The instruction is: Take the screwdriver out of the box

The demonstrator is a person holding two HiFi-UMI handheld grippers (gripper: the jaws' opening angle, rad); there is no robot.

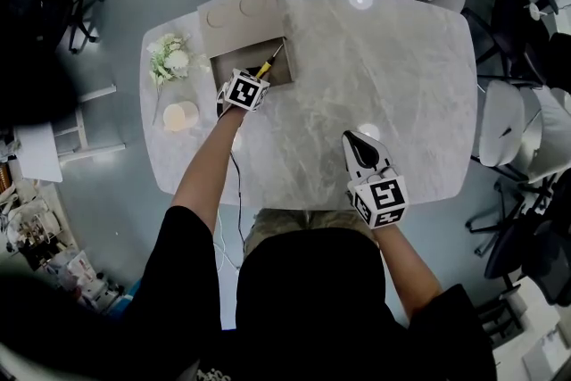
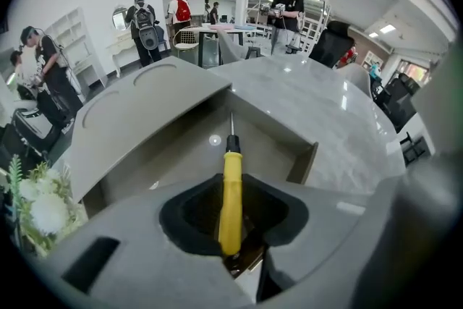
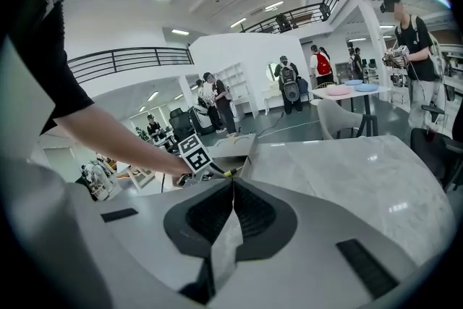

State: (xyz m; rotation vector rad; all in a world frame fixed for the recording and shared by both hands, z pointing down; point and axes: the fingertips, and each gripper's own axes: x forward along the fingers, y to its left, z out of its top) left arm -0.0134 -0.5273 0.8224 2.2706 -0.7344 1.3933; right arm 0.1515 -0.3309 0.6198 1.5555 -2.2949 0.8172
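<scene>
An open grey cardboard box stands at the far left of the marble table, its lid folded back. A screwdriver with a yellow handle lies slanted in it, its thin shaft toward the box's far corner. My left gripper reaches down into the box. In the left gripper view its jaws sit on both sides of the yellow handle and are shut on it near its end. My right gripper hovers over the table's near right part, shut and empty, pointing toward the box.
A bunch of white flowers and a round cream object lie left of the box, near the table's left edge. Chairs stand along the right side. Several people stand in the hall beyond.
</scene>
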